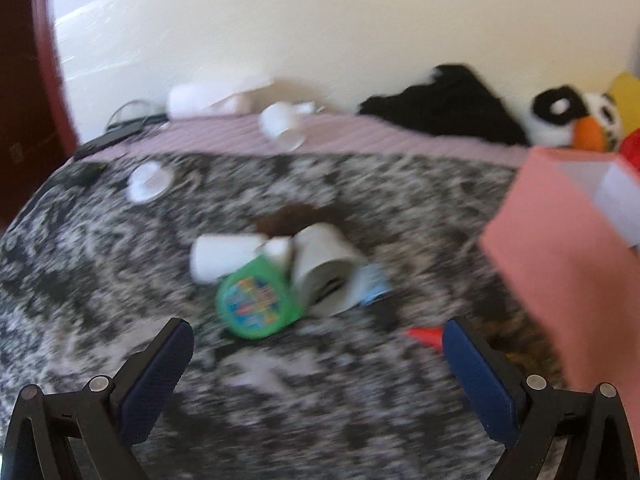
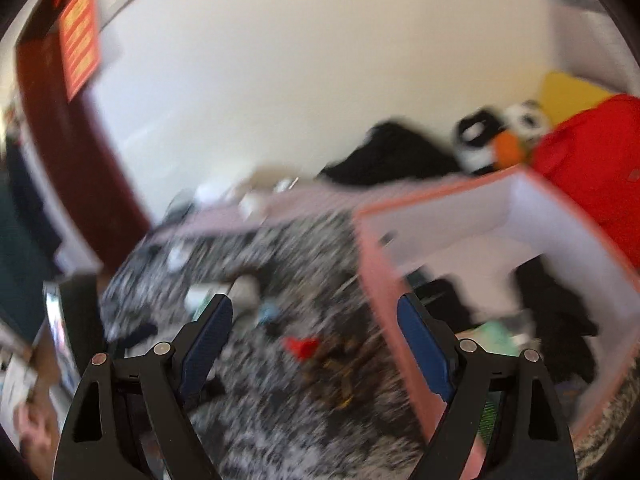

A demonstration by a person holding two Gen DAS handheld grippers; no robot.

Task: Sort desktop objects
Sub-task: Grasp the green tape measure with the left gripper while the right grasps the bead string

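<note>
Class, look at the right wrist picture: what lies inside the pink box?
Inside the pink box lie dark items and something pale green, too blurred to name. The right gripper covers its near corner.

Black gripper [image 1: 318,344] frames; blue pads [image 1: 154,376]; silver screws

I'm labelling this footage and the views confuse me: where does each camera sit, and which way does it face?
Left wrist: on the left gripper, facing across the patterned blanket at the green tub and white rolls; both open fingers show.
Right wrist: on the right gripper, facing the pink box; both open fingers show.
Shared: pink box, stuffed panda, blanket, wall.
</note>
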